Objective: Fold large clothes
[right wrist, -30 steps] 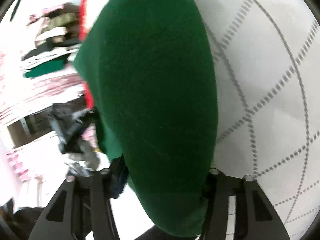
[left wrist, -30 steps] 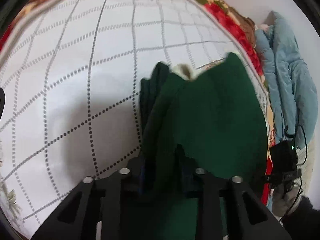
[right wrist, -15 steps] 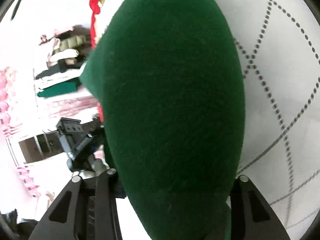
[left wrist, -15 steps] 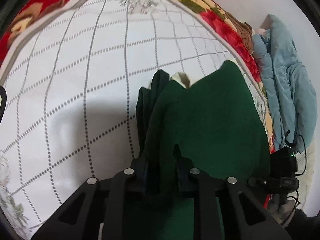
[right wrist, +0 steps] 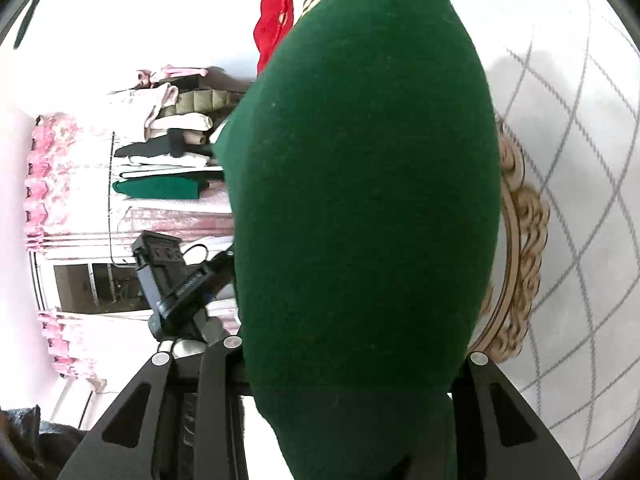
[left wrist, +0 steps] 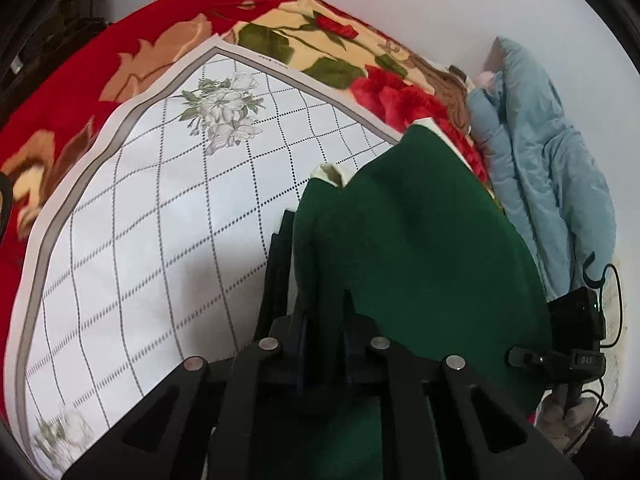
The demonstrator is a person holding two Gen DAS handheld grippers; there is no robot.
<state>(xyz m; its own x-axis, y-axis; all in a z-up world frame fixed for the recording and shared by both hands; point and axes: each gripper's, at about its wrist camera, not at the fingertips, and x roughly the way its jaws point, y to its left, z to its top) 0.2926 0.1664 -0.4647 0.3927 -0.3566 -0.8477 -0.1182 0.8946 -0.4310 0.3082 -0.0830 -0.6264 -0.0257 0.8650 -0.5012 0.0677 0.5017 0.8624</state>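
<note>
A dark green garment (left wrist: pixel 420 248) with a cream collar hangs lifted above a white quilted sheet (left wrist: pixel 168 220) with a dotted grid. My left gripper (left wrist: pixel 324 320) is shut on a fold of the green cloth, which drapes down over its right side. In the right wrist view the same green garment (right wrist: pixel 368 200) fills the middle and covers my right gripper (right wrist: pixel 352 376); its fingertips are hidden under the cloth, which runs between the finger arms. The other gripper's body (right wrist: pixel 172 280) shows to the left of the cloth.
A red floral blanket (left wrist: pixel 280 32) lies under the white sheet. A light blue padded jacket (left wrist: pixel 548 168) lies at the right against the wall. A carved wooden headboard edge (right wrist: pixel 520 240), stacked folded clothes (right wrist: pixel 176 152) and pink curtains (right wrist: pixel 44 200) show in the right wrist view.
Both grippers have risen with the green garment. More of the red blanket and the sheet's border came into the left view; the headboard came into the right view.
</note>
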